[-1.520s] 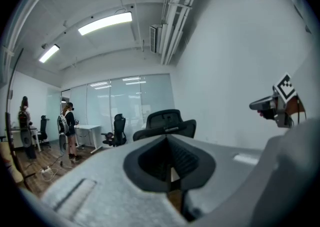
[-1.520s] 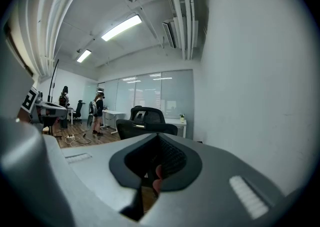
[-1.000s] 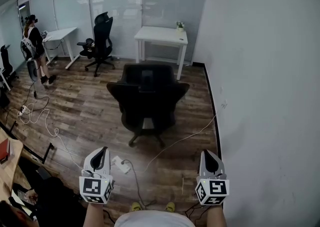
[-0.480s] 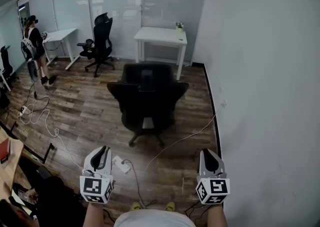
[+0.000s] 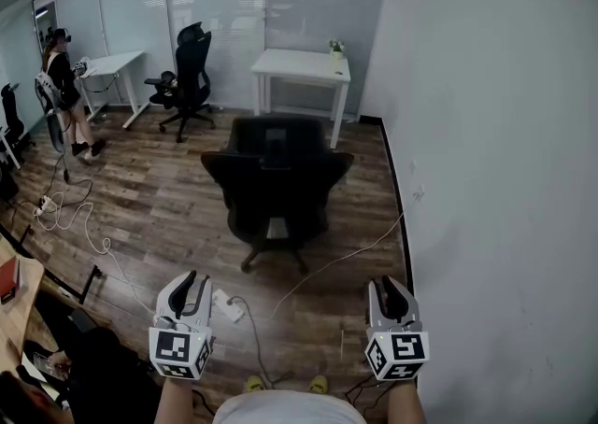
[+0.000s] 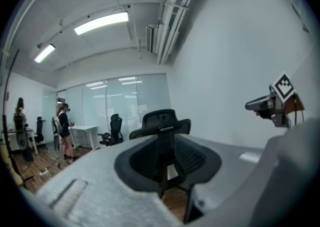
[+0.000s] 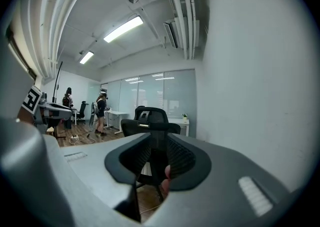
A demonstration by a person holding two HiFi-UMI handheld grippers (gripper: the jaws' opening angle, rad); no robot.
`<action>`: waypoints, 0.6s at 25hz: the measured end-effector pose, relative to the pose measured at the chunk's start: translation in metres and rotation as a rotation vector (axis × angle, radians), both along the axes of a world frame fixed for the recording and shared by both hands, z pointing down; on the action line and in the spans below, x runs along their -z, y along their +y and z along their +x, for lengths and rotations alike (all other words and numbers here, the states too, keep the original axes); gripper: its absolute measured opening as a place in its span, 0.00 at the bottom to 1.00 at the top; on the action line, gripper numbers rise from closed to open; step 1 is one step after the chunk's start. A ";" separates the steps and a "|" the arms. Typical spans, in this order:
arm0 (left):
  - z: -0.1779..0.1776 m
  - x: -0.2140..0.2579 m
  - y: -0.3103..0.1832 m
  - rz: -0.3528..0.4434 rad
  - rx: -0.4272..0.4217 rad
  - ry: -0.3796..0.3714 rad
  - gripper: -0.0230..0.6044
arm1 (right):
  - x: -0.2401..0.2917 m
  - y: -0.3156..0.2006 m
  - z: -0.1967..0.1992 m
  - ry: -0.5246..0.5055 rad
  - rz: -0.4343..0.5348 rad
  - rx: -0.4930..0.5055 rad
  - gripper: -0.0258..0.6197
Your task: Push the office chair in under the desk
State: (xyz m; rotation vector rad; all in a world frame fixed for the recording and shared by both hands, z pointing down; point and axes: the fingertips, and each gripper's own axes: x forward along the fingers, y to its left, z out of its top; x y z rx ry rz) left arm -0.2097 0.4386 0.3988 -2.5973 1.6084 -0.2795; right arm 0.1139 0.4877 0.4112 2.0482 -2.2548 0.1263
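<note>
Wooden flooring (image 5: 168, 198) holds the black mesh office chair (image 5: 277, 184), back towards me, short of the white desk (image 5: 301, 65), wheels mostly hidden under its seat. My left claw (image 5: 190, 280) and right claw (image 5: 392, 284) have just been opening, both empty.

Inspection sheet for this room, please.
Surface: wooden floor.
Job's things: black office chair stands apart from the white desk, not pushed in.
Clutter: potted plant on the desk.
Grippers: left gripper and right gripper open, empty, jaws just been opening, short of the chair.
Cables: white cable across the floor by the chair; power strip near the left gripper.
Surroundings: person, second chair and second desk at left; white wall at right.
</note>
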 end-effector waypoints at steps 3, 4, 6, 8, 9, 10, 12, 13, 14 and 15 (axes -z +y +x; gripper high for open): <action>0.000 -0.003 0.001 -0.004 -0.003 -0.003 0.22 | -0.001 0.000 -0.001 0.003 0.003 0.001 0.19; 0.000 -0.004 0.000 -0.005 -0.002 -0.002 0.22 | -0.001 0.000 -0.001 0.004 0.004 0.000 0.20; -0.002 -0.006 -0.001 -0.008 -0.001 0.000 0.24 | -0.002 -0.001 -0.002 0.003 0.008 0.004 0.21; -0.003 -0.006 -0.003 -0.011 -0.001 0.001 0.25 | -0.002 -0.003 -0.006 0.000 0.010 0.019 0.24; -0.004 -0.006 -0.004 -0.011 -0.002 0.002 0.25 | -0.001 -0.003 -0.007 0.000 0.012 0.024 0.26; -0.004 -0.006 -0.004 -0.011 -0.003 0.003 0.26 | -0.001 -0.003 -0.009 0.000 0.014 0.026 0.27; -0.004 -0.007 -0.003 -0.011 -0.008 0.004 0.28 | -0.001 -0.002 -0.010 0.004 0.015 0.031 0.28; -0.003 -0.007 -0.003 -0.012 -0.011 0.005 0.28 | -0.001 -0.002 -0.011 0.005 0.015 0.035 0.30; -0.003 -0.008 -0.002 -0.013 -0.012 0.006 0.29 | -0.002 -0.001 -0.012 0.005 0.015 0.039 0.30; -0.004 -0.008 -0.002 -0.015 -0.012 0.006 0.29 | -0.002 -0.001 -0.013 0.004 0.016 0.042 0.33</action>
